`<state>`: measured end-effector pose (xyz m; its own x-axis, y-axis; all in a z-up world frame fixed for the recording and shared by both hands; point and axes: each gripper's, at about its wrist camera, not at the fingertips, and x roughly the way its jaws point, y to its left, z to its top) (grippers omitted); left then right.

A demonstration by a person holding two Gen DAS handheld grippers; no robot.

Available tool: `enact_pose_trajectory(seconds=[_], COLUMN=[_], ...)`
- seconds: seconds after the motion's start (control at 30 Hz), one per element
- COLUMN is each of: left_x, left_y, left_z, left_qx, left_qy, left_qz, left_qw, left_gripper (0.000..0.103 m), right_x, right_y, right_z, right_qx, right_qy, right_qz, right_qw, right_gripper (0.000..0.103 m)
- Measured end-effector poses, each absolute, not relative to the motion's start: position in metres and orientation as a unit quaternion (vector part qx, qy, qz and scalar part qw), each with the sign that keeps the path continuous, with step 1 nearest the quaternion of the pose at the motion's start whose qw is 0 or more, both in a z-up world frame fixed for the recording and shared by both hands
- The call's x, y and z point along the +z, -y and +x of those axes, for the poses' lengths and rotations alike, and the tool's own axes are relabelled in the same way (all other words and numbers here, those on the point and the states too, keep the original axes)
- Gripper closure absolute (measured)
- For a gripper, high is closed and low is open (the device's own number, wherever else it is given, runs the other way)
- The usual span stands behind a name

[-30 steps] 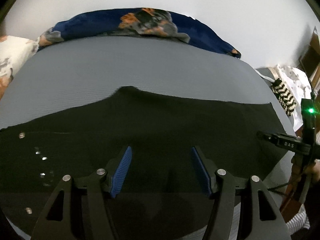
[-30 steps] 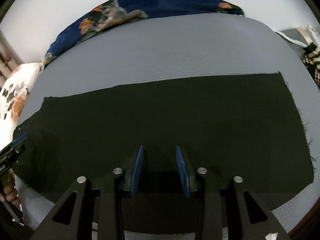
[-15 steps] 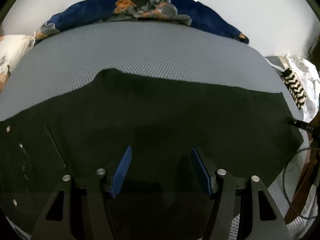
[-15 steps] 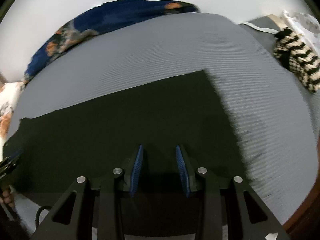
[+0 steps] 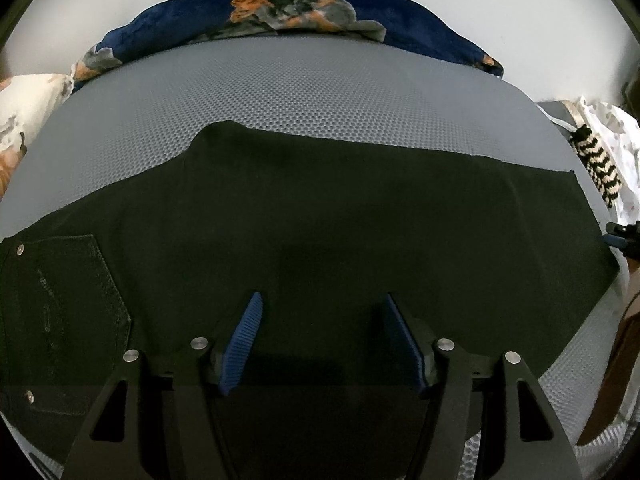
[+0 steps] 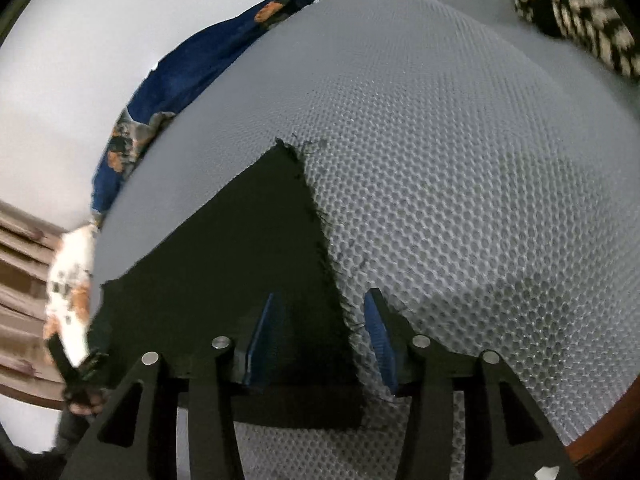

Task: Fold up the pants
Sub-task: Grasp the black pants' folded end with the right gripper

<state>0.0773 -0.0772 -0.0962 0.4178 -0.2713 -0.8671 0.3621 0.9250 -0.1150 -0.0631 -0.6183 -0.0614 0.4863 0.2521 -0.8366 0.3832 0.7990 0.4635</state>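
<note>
One pair of black pants (image 5: pixel 320 216) lies flat along the grey bed (image 5: pixel 304 92). The right claw (image 6: pixel 320 340), wide and holding nothing, has swung from mid-leg to the frayed hem, likely to lift it. The left claw (image 5: pixel 320 340), also wide and unloaded, hovers near the one back pocket (image 5: pixel 68 304).

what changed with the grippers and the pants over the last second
The right gripper swung toward the frayed hem end of the black pants, its open fingers now straddling that edge. The left gripper edged toward the waist, bringing the back pocket into view. Both stayed open, holding nothing; the pants stayed flat on the grey mat.
</note>
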Motion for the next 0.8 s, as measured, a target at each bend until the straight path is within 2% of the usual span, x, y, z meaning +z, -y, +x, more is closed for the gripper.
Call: enact_pose_trajectory(seconds=[0.23, 0.43, 0.47, 0.53, 0.57, 0.6, 0.8], left_x=[-0.097, -0.098, -0.098, -0.098, -0.098, -0.098, -0.098], left_y=[0.080, 0.082, 0.083, 0.085, 0.086, 0.086, 0.084], left_z=[0.076, 0.073, 0.073, 0.072, 0.073, 0.073, 0.073], left_qx=[-0.188, -0.188, -0.188, -0.189, -0.190, -0.191, -0.197], left_qy=[-0.504, -0.500, -0.499, -0.498, -0.498, -0.497, -0.494], left_qz=[0.055, 0.062, 0.065, 0.071, 0.072, 0.074, 0.066], left_qw=[0.841, 0.843, 0.843, 0.843, 0.843, 0.843, 0.844], left_gripper=[0.035, 0.032, 0.031, 0.028, 0.027, 0.026, 0.026], right_x=[-0.079, -0.085, -0.085, -0.087, -0.089, -0.091, -0.071], right_y=[0.632, 0.622, 0.618, 0.609, 0.603, 0.594, 0.569], right_z=[-0.064, -0.048, -0.045, -0.039, -0.036, -0.033, -0.031], right_qx=[0.041, 0.057, 0.054, 0.048, 0.043, 0.036, 0.012], right_qy=[-0.482, -0.466, -0.466, -0.471, -0.477, -0.486, -0.476], right_qz=[0.404, 0.419, 0.418, 0.413, 0.407, 0.399, 0.380], right_qw=[0.777, 0.777, 0.778, 0.778, 0.778, 0.776, 0.793], right_gripper=[0.058, 0.059, 0.061, 0.074, 0.085, 0.090, 0.092])
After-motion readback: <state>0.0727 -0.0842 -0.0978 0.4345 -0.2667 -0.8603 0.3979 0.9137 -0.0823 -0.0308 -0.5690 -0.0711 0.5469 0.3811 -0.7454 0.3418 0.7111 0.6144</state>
